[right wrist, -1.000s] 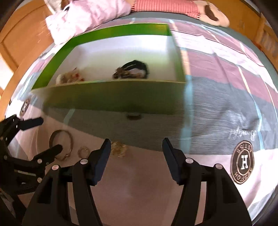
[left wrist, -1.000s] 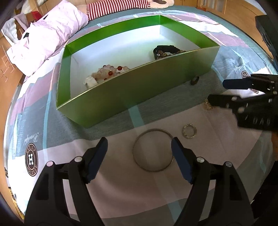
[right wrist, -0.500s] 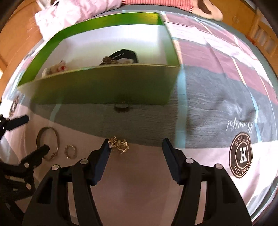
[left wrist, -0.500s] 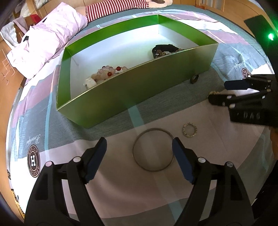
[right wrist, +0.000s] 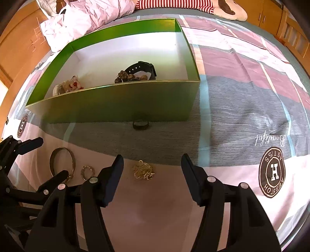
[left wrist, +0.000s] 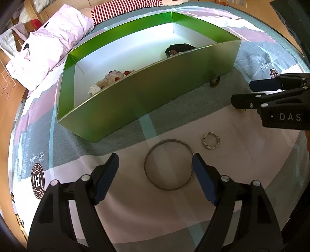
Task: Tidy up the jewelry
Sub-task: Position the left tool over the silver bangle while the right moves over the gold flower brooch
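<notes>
A green box (left wrist: pixel 147 97) (right wrist: pixel 116 106) lies on the bed and holds a beaded bracelet (left wrist: pixel 114 76) and a black watch (right wrist: pixel 142 68). On the sheet in front lie a metal bangle (left wrist: pixel 168 164) (right wrist: pixel 62 160), a small sparkly ring (left wrist: pixel 211 140) (right wrist: pixel 87 172), a gold ornament (right wrist: pixel 143 170) and a dark ring (left wrist: pixel 214 81) (right wrist: pixel 140 125). My left gripper (left wrist: pixel 155 174) is open, its fingers either side of the bangle. My right gripper (right wrist: pixel 152 174) is open just above the gold ornament; it also shows in the left wrist view (left wrist: pixel 244 93).
A pink quilt (left wrist: pixel 48 46) and a striped plush toy (right wrist: pixel 174 3) lie at the head of the bed behind the box. Wooden furniture (right wrist: pixel 17 54) borders the bed. The patchwork sheet (right wrist: pixel 251 116) stretches to the right.
My right gripper has moved forward and down onto the gold ornament, which now lies between its fingers. My left gripper has edged closer to the bangle.
</notes>
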`<state>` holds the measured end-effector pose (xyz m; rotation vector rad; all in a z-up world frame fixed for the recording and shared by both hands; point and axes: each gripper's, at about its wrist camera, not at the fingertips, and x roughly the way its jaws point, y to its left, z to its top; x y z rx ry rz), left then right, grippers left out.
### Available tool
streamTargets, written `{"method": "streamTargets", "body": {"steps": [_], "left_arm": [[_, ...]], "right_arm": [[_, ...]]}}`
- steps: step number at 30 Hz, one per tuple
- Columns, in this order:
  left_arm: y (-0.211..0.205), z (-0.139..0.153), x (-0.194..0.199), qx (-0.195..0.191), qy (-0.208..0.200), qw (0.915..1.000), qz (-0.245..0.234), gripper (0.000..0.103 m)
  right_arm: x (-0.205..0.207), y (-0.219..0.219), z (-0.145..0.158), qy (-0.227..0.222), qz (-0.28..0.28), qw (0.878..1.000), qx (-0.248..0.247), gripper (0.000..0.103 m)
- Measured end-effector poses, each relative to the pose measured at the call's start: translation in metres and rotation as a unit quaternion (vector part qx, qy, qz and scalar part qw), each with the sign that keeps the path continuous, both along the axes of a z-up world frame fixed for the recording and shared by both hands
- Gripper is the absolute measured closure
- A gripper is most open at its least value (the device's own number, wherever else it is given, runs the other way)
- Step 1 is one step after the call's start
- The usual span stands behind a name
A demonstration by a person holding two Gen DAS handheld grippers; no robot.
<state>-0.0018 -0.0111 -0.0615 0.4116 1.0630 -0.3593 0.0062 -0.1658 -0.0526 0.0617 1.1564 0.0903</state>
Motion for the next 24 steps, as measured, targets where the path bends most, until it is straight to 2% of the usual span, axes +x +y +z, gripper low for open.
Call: {"method": "streamTargets", "body": {"steps": [10,18,20,21,22,24], "left_arm": [[-0.001,-0.002,0.0,0.005,0.001,1.0,-0.003,0.022],[-0.001,-0.003,0.0,0.005,0.001,1.0,-0.003,0.023],[0.002,-0.003,0.003,-0.005,0.01,0.9999,0.003,0.042],[0.004,-0.004,0.005,-0.001,0.012,0.9999,0.008,0.047],[0.008,-0.006,0.009,0.007,0.014,0.9997,0.019,0.049],[0.018,-0.009,0.016,0.007,0.02,0.999,0.04,0.046]], "right_arm": [[-0.001,0.017,-0.002,-0.001,0.015,1.0,-0.009,0.036],[0.002,0.014,-0.004,0.005,0.007,1.0,-0.008,0.036],[0.002,0.013,-0.003,0.003,0.006,1.0,-0.009,0.036],[0.002,0.011,-0.002,0.001,0.005,1.0,-0.01,0.036],[0.002,0.009,-0.002,0.0,0.004,1.0,-0.01,0.036],[0.003,0.005,0.0,-0.002,-0.002,1.0,-0.009,0.036]]}}
